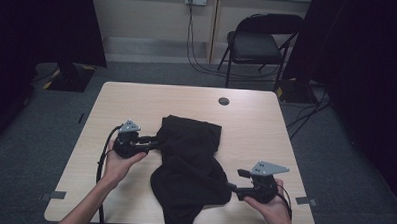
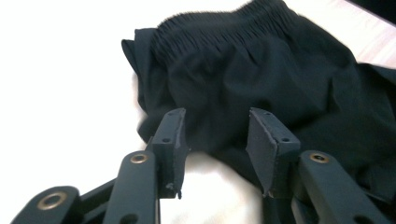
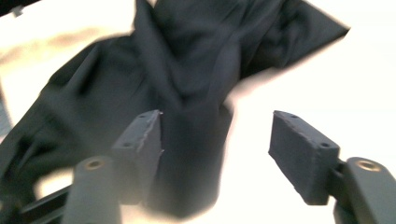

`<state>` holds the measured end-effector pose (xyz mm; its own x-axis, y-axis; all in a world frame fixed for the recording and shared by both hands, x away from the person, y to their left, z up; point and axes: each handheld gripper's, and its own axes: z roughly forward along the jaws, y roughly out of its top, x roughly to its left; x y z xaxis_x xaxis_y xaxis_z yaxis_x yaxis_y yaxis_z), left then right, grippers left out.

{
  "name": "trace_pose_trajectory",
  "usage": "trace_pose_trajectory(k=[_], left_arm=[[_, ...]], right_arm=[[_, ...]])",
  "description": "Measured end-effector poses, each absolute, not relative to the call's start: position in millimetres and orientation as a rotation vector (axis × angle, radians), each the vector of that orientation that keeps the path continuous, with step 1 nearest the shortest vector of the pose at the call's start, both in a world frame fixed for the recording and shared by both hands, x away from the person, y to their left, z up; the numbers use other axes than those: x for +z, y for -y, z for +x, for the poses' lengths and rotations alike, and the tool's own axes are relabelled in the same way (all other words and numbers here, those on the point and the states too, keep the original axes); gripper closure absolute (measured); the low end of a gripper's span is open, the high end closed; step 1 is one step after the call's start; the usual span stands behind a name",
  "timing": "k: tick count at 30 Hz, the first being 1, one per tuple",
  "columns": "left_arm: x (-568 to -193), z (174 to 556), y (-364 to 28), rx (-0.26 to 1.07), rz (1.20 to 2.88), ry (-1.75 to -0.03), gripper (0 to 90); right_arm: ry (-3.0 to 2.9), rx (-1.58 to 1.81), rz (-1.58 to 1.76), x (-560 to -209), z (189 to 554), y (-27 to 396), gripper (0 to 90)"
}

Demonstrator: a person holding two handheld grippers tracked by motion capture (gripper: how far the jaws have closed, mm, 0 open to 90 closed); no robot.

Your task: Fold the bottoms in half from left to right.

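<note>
A crumpled black garment (image 1: 190, 161) with a gathered elastic waistband lies in the middle of the wooden table (image 1: 256, 124), one end hanging over the near edge. My left gripper (image 1: 153, 140) is at the garment's left edge, pointing right. In the left gripper view its jaws (image 2: 217, 116) stand apart just before the dark fabric (image 2: 261, 79), and the pads do not press on it. My right gripper (image 1: 232, 185) is at the garment's lower right edge, pointing left. In the right gripper view it (image 3: 217, 119) is open, with the cloth (image 3: 177, 70) lying under its left pad.
A round cable hole (image 1: 224, 101) sits near the table's far edge. A black folding chair (image 1: 256, 41) stands behind the table, with cables on the floor beside it. Bare tabletop lies left, right and beyond the garment.
</note>
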<state>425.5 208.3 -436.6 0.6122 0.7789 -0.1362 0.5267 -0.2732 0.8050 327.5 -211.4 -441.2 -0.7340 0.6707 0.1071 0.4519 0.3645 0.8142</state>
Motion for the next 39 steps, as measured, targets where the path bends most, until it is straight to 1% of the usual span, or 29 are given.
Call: trace_pose_trajectory(k=[1,4,5,6,7,9,10,11,15,17,19,20,22,23,24,25,26,27,29,31,34,37,39], left_arm=[[-436.6,425.5,-208.3,0.359,1.952,-1.035,56.4],[-435.4,443.1,-204.4,0.371,1.937,-1.037,56.4],[-435.7,447.2,-202.9,0.371,1.943,-1.040,56.4],[-436.9,452.4,-200.5,0.373,1.946,-1.044,56.4],[-439.2,458.3,-197.3,0.376,1.943,-1.049,56.0],[-443.0,466.0,-193.9,0.376,1.959,-1.056,52.5],[-447.0,470.7,-191.6,0.361,1.959,-1.061,50.6],[-450.2,473.7,-189.9,0.344,1.960,-1.060,46.6],[-463.1,480.1,-182.4,0.288,1.995,-1.053,41.8],[-469.9,481.5,-177.8,0.287,2.013,-1.063,42.0],[-475.3,481.9,-175.1,0.286,2.036,-1.062,45.7],[-478.3,482.1,-173.8,0.289,2.039,-1.070,46.0],[-482.9,483.6,-172.8,0.277,2.043,-1.069,46.9],[-484.6,484.5,-173.1,0.271,2.035,-1.070,56.7],[-485.5,485.3,-173.5,0.263,2.029,-1.068,62.3],[-486.5,486.0,-173.1,0.259,2.031,-1.068,62.3],[-486.2,486.1,-172.4,0.278,2.032,-1.071,67.0],[-485.0,486.8,-173.8,0.271,2.029,-1.066,74.0],[-476.3,487.1,-177.3,0.279,1.986,-1.057,78.1],[-463.6,488.9,-181.3,0.265,1.918,-1.053,79.7],[-432.6,493.4,-180.0,0.316,1.873,-1.009,80.1],[-398.8,495.4,-179.1,0.374,1.815,-0.974,80.0],[-374.6,493.5,-178.7,0.407,1.791,-0.937,79.9]], right_arm=[[-2.384,1.304,1.003,-441.2,327.5,211.4,35.6],[-2.325,1.355,0.986,-427.5,352.5,199.9,38.4],[-2.303,1.353,0.963,-420.5,367.2,190.3,39.2],[-2.303,1.353,0.963,-420.5,367.2,190.3,39.2],[-2.301,1.369,0.967,-418.3,377.4,185.2,40.0],[-2.304,1.369,0.969,-420.2,401.7,171.5,41.7],[-2.322,1.360,0.967,-422.9,409.7,166.1,41.6],[-2.347,1.323,0.966,-429.2,421.5,156.3,40.7],[-2.395,1.258,1.002,-453.9,450.5,132.3,36.3],[-2.403,1.203,1.030,-468.4,464.2,124.5,33.8],[-2.407,1.185,1.070,-478.5,473.4,123.0,32.0],[-2.403,1.197,1.123,-488.3,480.4,124.5,31.2],[-2.403,1.206,1.137,-492.2,482.6,125.5,31.4],[-2.406,1.247,1.141,-496.2,484.3,125.0,42.4],[-2.409,1.249,1.120,-496.4,484.0,123.3,43.6],[-2.409,1.249,1.120,-496.4,484.0,123.3,43.6],[-2.402,1.227,1.103,-496.3,483.4,120.5,50.2],[-2.399,1.219,1.079,-494.7,483.0,117.7,61.5],[-2.365,1.231,1.069,-489.7,483.1,118.7,70.3],[-2.344,1.283,1.072,-481.2,485.2,122.5,78.9],[-2.290,1.369,1.082,-455.3,492.3,127.3,84.6],[-2.225,1.422,1.066,-424.9,497.9,129.4,84.8],[-2.177,1.451,1.030,-397.4,500.3,131.9,84.9]])
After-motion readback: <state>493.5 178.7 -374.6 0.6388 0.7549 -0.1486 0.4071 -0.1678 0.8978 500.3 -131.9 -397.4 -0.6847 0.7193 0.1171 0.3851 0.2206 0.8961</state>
